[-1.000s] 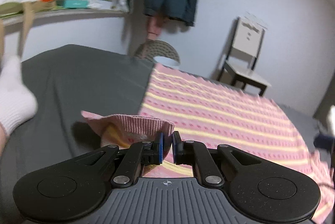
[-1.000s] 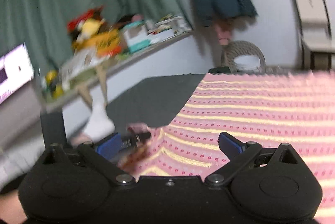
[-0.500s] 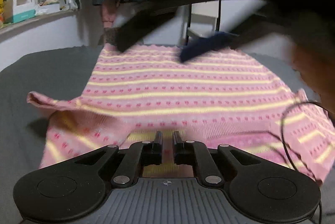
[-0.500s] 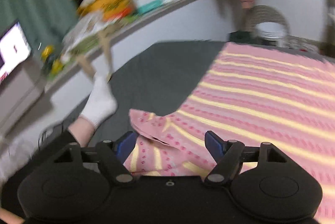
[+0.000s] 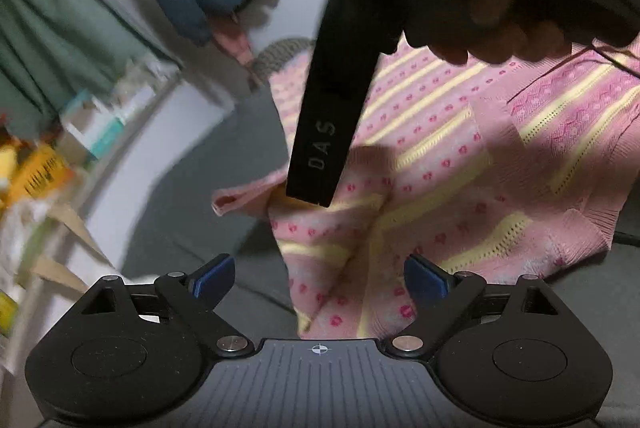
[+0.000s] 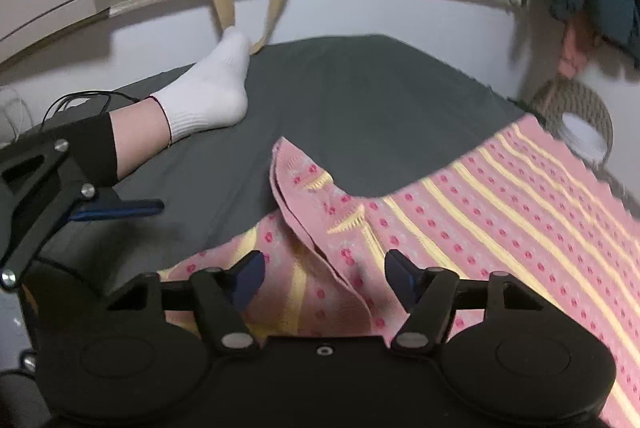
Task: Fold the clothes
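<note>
Left gripper [image 5: 319, 278] and right gripper [image 6: 324, 274]: fingers spread, gripping nothing, each at bottom centre above the pink striped sweater [image 6: 500, 220] on the grey bed [image 6: 352, 96].

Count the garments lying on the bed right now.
1: a pink striped sweater spread over the grey bed, its sleeve folded in just ahead of the right gripper. Anything beneath it is hidden.

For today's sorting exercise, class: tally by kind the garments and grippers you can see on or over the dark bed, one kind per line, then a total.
Pink striped knit sweater: 1
White sock on a foot: 1
Grippers, left gripper and right gripper, both open: 2
Total: 4
</note>
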The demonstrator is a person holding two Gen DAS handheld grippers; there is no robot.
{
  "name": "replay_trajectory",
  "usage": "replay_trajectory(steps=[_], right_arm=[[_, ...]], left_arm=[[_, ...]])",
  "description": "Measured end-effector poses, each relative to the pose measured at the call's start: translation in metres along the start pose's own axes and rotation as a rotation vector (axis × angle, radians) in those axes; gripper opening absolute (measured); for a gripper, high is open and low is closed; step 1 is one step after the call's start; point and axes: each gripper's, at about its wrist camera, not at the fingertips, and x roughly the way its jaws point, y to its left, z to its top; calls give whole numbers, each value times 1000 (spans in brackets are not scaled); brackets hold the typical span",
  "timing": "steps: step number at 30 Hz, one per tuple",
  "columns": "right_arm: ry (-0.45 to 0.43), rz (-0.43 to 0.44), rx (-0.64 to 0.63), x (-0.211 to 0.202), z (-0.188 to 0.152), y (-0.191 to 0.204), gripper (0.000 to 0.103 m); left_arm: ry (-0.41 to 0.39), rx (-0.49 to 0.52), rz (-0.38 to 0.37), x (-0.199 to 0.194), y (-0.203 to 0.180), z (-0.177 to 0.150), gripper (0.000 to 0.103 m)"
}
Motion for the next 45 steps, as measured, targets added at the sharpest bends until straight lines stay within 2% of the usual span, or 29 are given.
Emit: replay_trajectory(steps=[1, 3, 4, 5, 7, 10, 12, 16, 19, 21, 22, 23, 24, 29, 32, 36, 37, 39, 40, 45], right_arm=[[-4, -2, 1, 4, 1, 1, 56], [27, -10, 15, 15, 4, -1, 31], [55, -6, 36, 20, 5, -4, 21], [84, 0, 57, 25, 6, -7, 4], [82, 45, 169, 21, 7, -22, 5], [-39, 253, 521, -4, -7, -66, 5], [-98, 287, 745, -16, -27, -97, 5], [-48, 201, 775, -19, -42, -107, 5], [-8, 135, 792, -20, -53, -113, 10], [18, 91, 802, -21, -60, -118, 28], [31, 69, 808, -22, -63, -120, 46], [-1, 38, 756, -26, -58, -115, 59], [-36, 7, 701, -30, -51, -108, 66], [-78, -47, 420, -19, -15, -95, 66], [-91, -20, 290, -3, -1, -95, 66], [-90, 98, 321, 16, 6, -112, 65], [-72, 139, 357, 20, 5, -118, 61], [-19, 220, 442, 30, 3, -131, 12], [15, 260, 493, 37, 3, -138, 4], [-25, 205, 618, 31, 2, -150, 4]], left_arm=[[15, -26, -26, 3, 6, -2, 92], [39, -87, -65, 9, 19, -7, 92], [43, -118, -76, 10, 25, -9, 92], [52, -150, -86, 12, 31, -11, 92], [72, -213, -104, 15, 44, -14, 92], [92, -276, -127, 21, 55, -20, 92], [82, -304, -155, 21, 56, -22, 91], [45, -265, -189, 22, 42, -20, 92], [26, -235, -215, 19, 32, -23, 90], [8, -218, -224, 14, 27, -20, 81], [-2, -200, -221, 11, 24, -19, 76], [-10, -179, -215, 8, 21, -18, 75], [-17, -154, -207, 6, 17, -17, 72], [-28, -91, -181, 6, 14, -15, 65], [-28, -87, -213, 10, 19, -9, 47], [-22, -111, -261, 8, 20, -10, 32], [-21, -124, -276, 8, 21, -11, 26], [-18, -143, -297, 9, 24, -11, 18], [-15, -149, -306, 9, 25, -11, 14], [-4, -176, -340, 8, 29, -8, 13]])
